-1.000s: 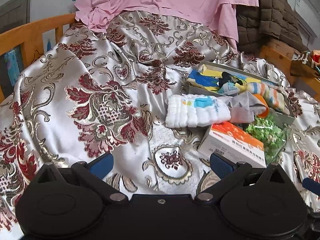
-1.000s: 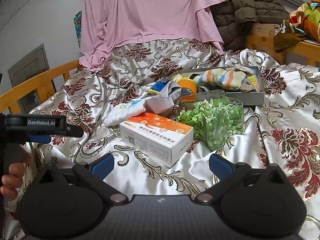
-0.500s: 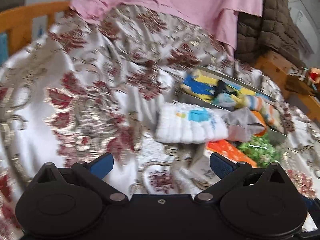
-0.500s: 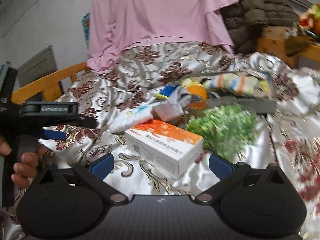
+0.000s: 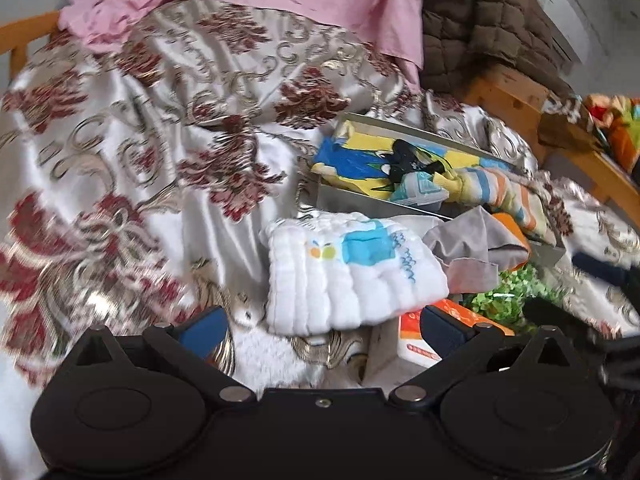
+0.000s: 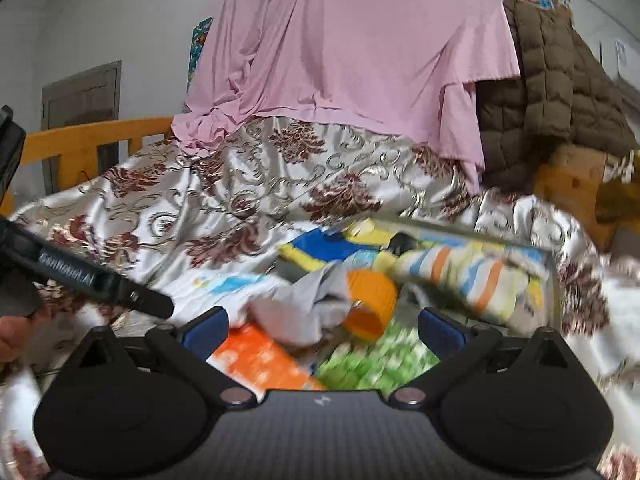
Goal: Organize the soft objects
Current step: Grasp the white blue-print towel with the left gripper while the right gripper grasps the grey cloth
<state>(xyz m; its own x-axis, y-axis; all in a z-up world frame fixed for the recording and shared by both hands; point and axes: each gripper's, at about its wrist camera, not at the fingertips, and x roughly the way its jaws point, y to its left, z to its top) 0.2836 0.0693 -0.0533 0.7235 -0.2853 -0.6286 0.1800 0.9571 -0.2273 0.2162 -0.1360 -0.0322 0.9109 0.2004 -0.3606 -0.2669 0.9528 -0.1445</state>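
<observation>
— Both moved closer since a second ago?
— Yes. Left hand-held gripper [image 5: 322,326] hovers spread by the white folded cloth [image 5: 352,272] on the bed; right hand-held gripper [image 6: 322,328], spread, nears the grey cloth [image 6: 304,306], blurred, perhaps touching.

Soft daylight, motion blur, fisheye warp

A pale grey wall [image 6: 120,20] is seen at the far side of the room, with a grey framed panel [image 6: 82,98] set into it on the left. A wooden bed rail [image 6: 88,140] is seen running along the left, and more light wood framing [image 5: 508,92] is found on the far right. The bed is covered by a shiny silver cloth with dark red floral patterns [image 5: 168,128]. The room is evenly and softly lit.
</observation>
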